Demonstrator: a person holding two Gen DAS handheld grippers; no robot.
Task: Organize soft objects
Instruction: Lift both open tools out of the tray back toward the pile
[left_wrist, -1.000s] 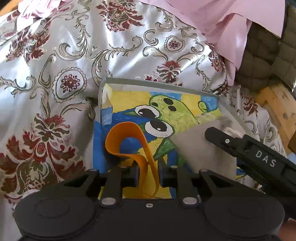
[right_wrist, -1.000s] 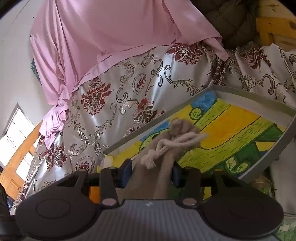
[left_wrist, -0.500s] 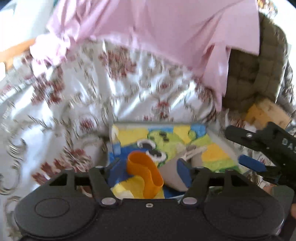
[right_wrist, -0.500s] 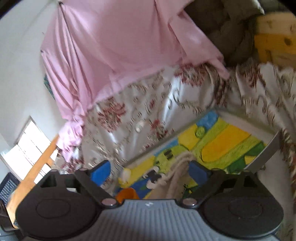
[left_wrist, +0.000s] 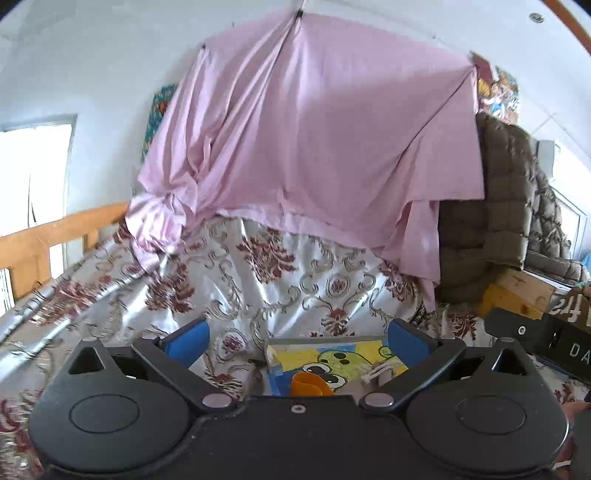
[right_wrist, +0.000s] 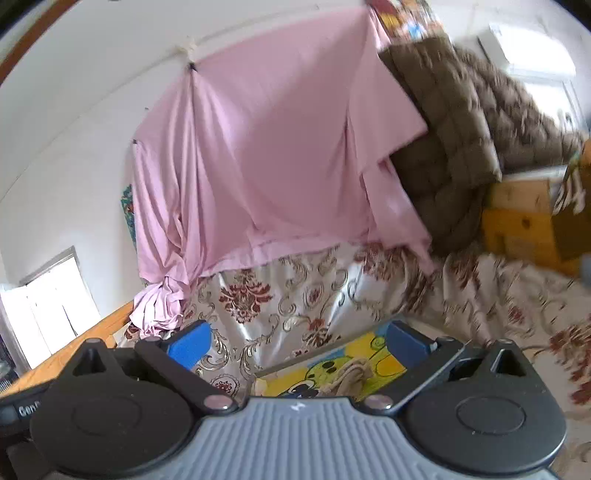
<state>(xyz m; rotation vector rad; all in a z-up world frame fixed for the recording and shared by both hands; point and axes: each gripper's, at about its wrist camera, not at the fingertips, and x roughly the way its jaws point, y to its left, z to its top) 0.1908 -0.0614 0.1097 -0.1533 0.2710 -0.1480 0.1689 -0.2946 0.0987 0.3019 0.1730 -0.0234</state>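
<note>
A tray (left_wrist: 314, 339) printed with a green cartoon frog lies on the bed. In it are an orange rubber band (left_wrist: 306, 384) and a beige drawstring pouch (left_wrist: 380, 373). My left gripper (left_wrist: 295, 343) hangs above and short of the tray, its jaws opening wide with nothing pressed between the blue pads (left_wrist: 186, 341). In the right wrist view the tray (right_wrist: 384, 365) and the pouch's cord (right_wrist: 351, 373) show low between the fingers. My right gripper (right_wrist: 297, 343) also has its jaws opening, and it holds nothing. Its black body (left_wrist: 546, 339) shows at the right of the left wrist view.
A silver floral bedspread (left_wrist: 295, 280) covers the bed. A pink sheet (left_wrist: 314, 147) hangs on the wall behind. A brown quilted cushion (left_wrist: 509, 206) and a wooden box (left_wrist: 517, 291) stand at the right, and a wooden rail (left_wrist: 55, 240) runs along the left.
The left gripper let go of the orange band and the right let go of the beige pouch. Both opened wide, pulled back and rose, so the tray now looks small and low.
</note>
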